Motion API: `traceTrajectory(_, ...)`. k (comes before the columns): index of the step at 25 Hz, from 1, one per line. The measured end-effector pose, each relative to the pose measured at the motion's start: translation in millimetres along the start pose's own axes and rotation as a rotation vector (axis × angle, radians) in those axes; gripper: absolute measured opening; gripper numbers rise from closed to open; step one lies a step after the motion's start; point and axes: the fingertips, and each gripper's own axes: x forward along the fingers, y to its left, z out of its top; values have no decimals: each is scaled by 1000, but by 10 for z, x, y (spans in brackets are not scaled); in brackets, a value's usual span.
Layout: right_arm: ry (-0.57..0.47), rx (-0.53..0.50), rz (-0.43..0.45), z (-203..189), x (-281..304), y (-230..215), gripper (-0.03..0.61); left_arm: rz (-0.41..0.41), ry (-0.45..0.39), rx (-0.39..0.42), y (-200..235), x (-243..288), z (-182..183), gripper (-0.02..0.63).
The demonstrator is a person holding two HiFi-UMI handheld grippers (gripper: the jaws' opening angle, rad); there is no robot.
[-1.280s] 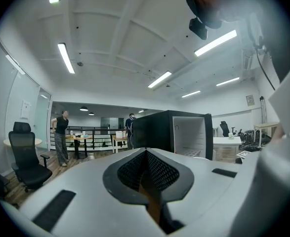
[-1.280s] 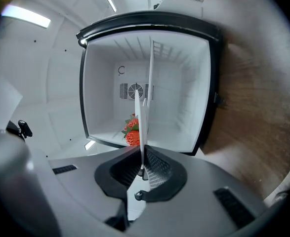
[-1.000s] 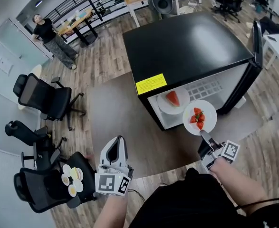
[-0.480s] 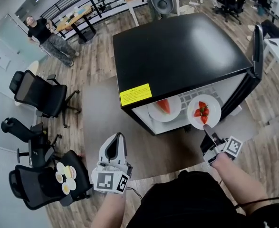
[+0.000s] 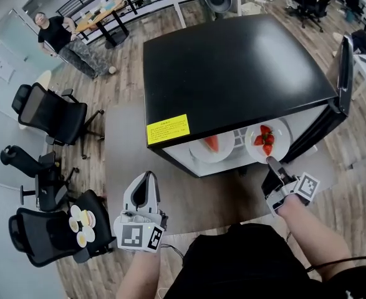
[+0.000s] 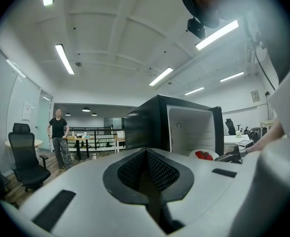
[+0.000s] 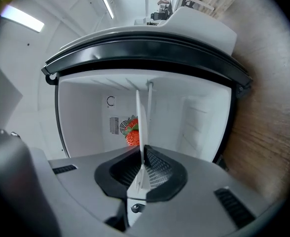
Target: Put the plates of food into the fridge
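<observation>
A black fridge (image 5: 232,67) stands with its door (image 5: 343,67) swung open at the right. On its white shelf lies a plate with a watermelon slice (image 5: 211,144). Beside it a white plate of strawberries (image 5: 267,141) hangs at the fridge opening, my right gripper (image 5: 272,163) shut on its near rim. In the right gripper view that plate (image 7: 140,117) shows edge-on between the pads of the right gripper (image 7: 144,154), strawberries (image 7: 131,132) beyond, the white fridge interior (image 7: 194,117) behind. My left gripper (image 5: 148,179) is shut and holds nothing, level in front of the fridge's left corner.
A black office chair (image 5: 52,235) at lower left carries a plate with several small food pieces (image 5: 81,225). More chairs (image 5: 55,117) stand at the left. A person (image 5: 61,36) stands at the far left by desks (image 5: 101,17). Wooden floor surrounds the fridge.
The right gripper has carried the strawberry plate forward from in front of the fridge to its opening, next to the watermelon plate. The left gripper has shifted slightly forward.
</observation>
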Motion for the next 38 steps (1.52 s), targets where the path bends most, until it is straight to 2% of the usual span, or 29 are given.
traceTrajectory(8, 20, 51, -28, 113, 192, -4, 18, 38, 11, 4, 35, 44, -17, 6)
traceTrajectory(16, 24, 92, -19, 244, 406, 0, 20, 67, 26, 6, 63, 77, -88, 6)
traceTrajectory(20, 41, 14, 10, 285, 476, 87, 25, 70, 31, 4, 46, 105, -101, 6)
traceTrajectory(22, 57, -12, 37, 265, 491, 132, 80, 74, 36, 0, 50, 105, -128, 6)
traceTrajectory(27, 90, -28, 49, 221, 507, 132, 132, 83, 41, -2, 63, 123, -143, 6)
traceTrajectory(35, 75, 26, 80, 189, 364, 132, 137, 81, 60, 0, 44, 116, -130, 6)
traceTrajectory(38, 92, -5, 75, 191, 327, 89, 137, 70, 72, 21, -10, 115, -150, 6)
